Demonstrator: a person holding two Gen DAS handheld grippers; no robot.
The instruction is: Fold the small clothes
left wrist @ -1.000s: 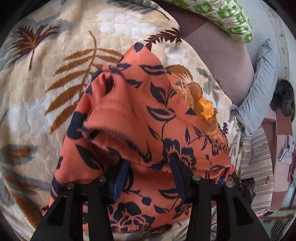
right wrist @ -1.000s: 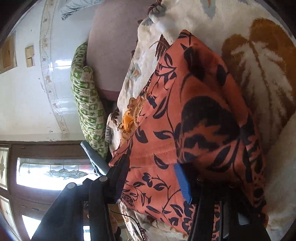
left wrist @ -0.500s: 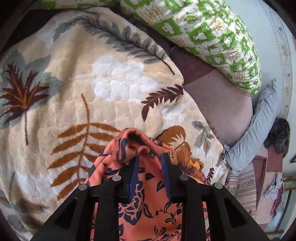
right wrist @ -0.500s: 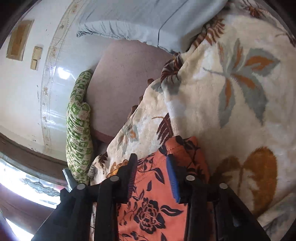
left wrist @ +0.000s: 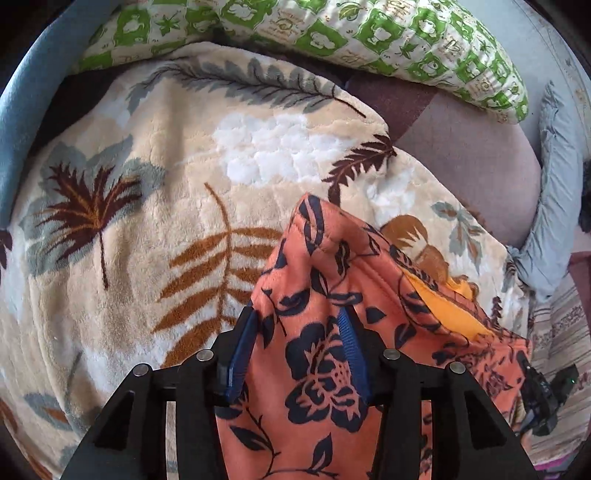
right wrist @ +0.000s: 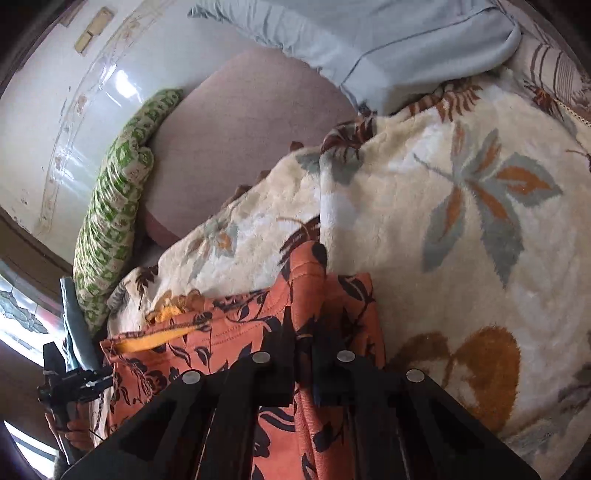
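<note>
An orange garment with dark blue flowers (left wrist: 332, 295) hangs over the cream leaf-print blanket (left wrist: 147, 184); its yellow-orange lining (left wrist: 443, 314) shows at the right. My left gripper (left wrist: 299, 332) has its blue pads (left wrist: 242, 343) on either side of a bunched corner of the garment, with a wide gap between them. In the right wrist view my right gripper (right wrist: 303, 332) is shut on another edge of the same garment (right wrist: 229, 325), held above the blanket (right wrist: 443, 221). The other gripper (right wrist: 70, 380) shows at the far left there.
A green-and-white patterned pillow (left wrist: 369, 33) lies at the back. A mauve cushion (right wrist: 240, 122) and a grey-blue pillow (right wrist: 369, 40) lie beyond the blanket. A striped cloth (left wrist: 561, 332) is at the right. A tiled wall (right wrist: 55, 110) stands behind.
Both grippers have lifted the garment's edge off the blanket and drawn back, so more blanket shows. The right jaws have closed tighter on the cloth. The left jaws spread wider than half a second ago.
</note>
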